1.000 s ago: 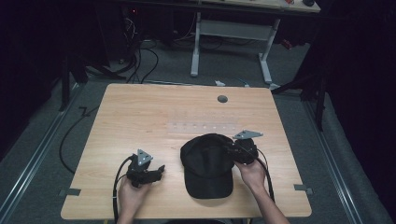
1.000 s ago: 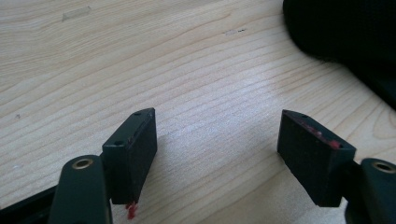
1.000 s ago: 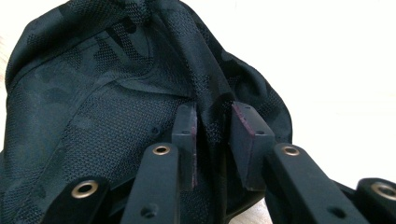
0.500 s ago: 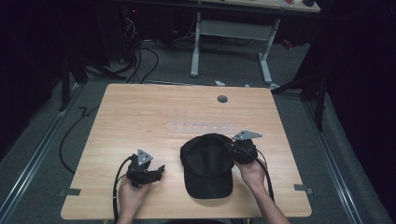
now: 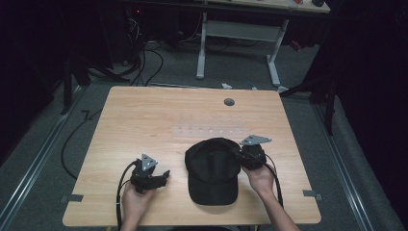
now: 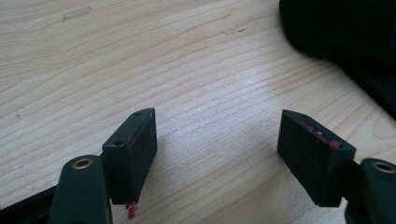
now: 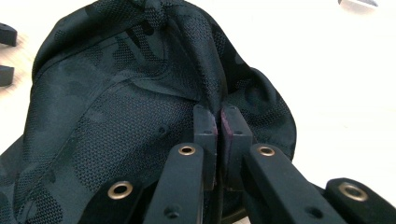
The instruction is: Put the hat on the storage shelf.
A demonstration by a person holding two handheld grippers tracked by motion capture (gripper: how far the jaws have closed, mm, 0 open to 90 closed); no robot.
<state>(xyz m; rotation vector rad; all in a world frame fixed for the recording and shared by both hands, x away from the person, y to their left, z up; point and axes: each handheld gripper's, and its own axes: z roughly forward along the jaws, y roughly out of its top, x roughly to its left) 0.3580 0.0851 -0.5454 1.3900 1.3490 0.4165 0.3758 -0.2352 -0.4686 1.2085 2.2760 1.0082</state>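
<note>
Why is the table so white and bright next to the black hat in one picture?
In the right gripper view, glare washes the table nearly white beside the dark cap; the near jaws look soft. In the left gripper view the wood grain is crisp. In the high view the room around the table is dim.

You have a light wooden bench (image 5: 144, 120), a round grey grommet (image 5: 229, 102) near its far edge, a clear strip (image 5: 209, 131) at mid-bench, tape tabs (image 5: 71, 198) on its near corners, a white-legged desk frame (image 5: 238, 43) beyond, black cables (image 5: 144, 62) on the grey floor (image 5: 43, 144).
</note>
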